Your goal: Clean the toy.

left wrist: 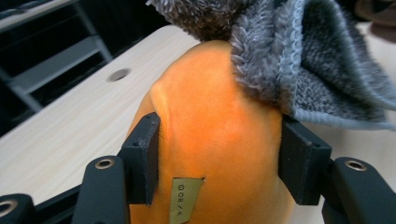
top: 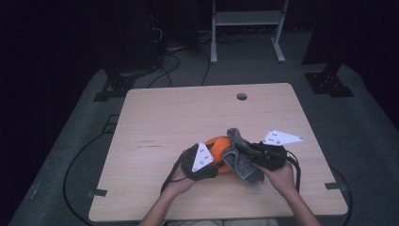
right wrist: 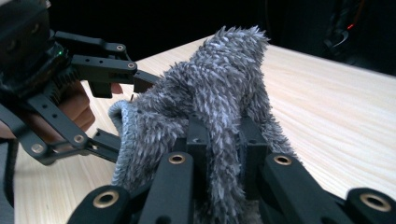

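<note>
One orange plush point(left wrist: 212, 135) and one grey cloth point(top: 241, 160), touching at the near middle of the desk point(top: 179, 113). Left gripper point(left wrist: 218, 161) clamped on the plush; right gripper point(right wrist: 223, 144) pinched on the cloth. One cable hole point(top: 241, 96) far off.

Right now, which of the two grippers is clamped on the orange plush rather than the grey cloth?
The left gripper: its pads squeeze the sides of the orange plush. The right gripper is pinched on a fold of the grey cloth, which drapes over the plush.
</note>
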`<state>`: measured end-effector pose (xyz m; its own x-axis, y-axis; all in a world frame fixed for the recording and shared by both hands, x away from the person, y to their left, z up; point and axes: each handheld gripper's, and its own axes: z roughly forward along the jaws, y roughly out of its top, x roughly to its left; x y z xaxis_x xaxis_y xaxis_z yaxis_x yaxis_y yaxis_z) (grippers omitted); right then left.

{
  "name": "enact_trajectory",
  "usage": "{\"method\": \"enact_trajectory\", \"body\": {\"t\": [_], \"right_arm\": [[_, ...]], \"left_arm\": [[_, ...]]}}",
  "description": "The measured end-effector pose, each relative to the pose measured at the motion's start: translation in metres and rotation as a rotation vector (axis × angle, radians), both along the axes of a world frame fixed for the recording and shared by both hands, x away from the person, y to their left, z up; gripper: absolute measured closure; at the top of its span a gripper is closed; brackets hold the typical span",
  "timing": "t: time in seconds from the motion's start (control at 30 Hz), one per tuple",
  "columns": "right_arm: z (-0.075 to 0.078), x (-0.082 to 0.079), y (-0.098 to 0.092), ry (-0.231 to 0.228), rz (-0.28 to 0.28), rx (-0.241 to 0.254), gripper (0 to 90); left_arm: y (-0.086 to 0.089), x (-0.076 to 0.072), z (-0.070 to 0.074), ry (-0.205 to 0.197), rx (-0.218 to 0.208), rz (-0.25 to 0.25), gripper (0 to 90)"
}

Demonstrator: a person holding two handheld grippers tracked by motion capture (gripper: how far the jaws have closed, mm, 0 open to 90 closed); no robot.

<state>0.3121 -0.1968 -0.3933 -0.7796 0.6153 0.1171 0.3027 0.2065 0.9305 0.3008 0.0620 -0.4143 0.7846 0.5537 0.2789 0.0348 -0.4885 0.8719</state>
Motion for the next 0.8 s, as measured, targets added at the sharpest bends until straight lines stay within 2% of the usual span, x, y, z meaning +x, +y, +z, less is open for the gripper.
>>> {"method": "enact_trajectory", "body": {"t": [0.1, 0.17, 0.23, 0.27, 0.3, 0.33, 0.37, 0.47, 0.57, 0.6, 0.67, 0.73, 0.77, 0.8], "right_arm": [[-0.006, 0.013, 0.009, 0.048, 0.003, 0.03, 78.0], [-0.01, 0.021, 0.014, 0.063, -0.001, 0.027, 78.0], [-0.013, 0.024, 0.017, 0.075, -0.001, 0.022, 78.0], [-0.018, 0.028, 0.02, 0.086, 0.014, -0.003, 78.0], [-0.018, 0.028, 0.02, 0.086, 0.014, -0.003, 78.0], [-0.023, 0.03, 0.018, 0.1, 0.041, -0.019, 77.6], [-0.025, 0.03, 0.016, 0.105, 0.051, -0.038, 77.5], [-0.029, 0.029, 0.011, 0.11, 0.06, -0.043, 77.5], [-0.033, 0.024, 0.005, 0.111, 0.064, -0.046, 77.5], [-0.036, 0.022, 0.002, 0.113, 0.066, -0.044, 77.5], [-0.036, 0.021, 0.001, 0.113, 0.066, -0.047, 77.5], [-0.036, 0.021, -0.001, 0.121, 0.069, -0.049, 77.3], [-0.033, 0.02, -0.003, 0.113, 0.052, -0.045, 77.2], [-0.032, 0.021, -0.004, 0.11, 0.041, -0.034, 77.1]], "left_arm": [[0.004, 0.005, -0.005, 0.002, 0.027, 0.051, 37.9], [0.004, 0.007, -0.008, 0.009, 0.038, 0.066, 36.4], [0.004, 0.01, -0.014, 0.048, 0.055, 0.062, 35.1], [0.005, 0.011, -0.015, 0.074, 0.041, 0.046, 30.6], [0.006, 0.013, -0.015, 0.115, 0.039, 0.022, 30.6], [0.014, 0.017, -0.01, 0.188, 0.002, -0.04, 27.3], [0.014, 0.017, -0.01, 0.188, 0.002, -0.04, 27.2], [0.028, 0.023, -0.004, 0.256, -0.088, -0.096, 27.2], [0.033, 0.024, -0.001, 0.228, -0.125, -0.072, 27.2], [0.032, 0.025, -0.001, 0.206, -0.126, -0.036, 27.5], [0.03, 0.026, -0.004, 0.207, -0.111, -0.027, 29.0], [0.026, 0.026, -0.011, 0.233, -0.088, -0.027, 31.1], [0.024, 0.025, -0.015, 0.253, -0.082, -0.039, 32.7], [0.024, 0.025, -0.015, 0.253, -0.082, -0.039, 33.2]]}}
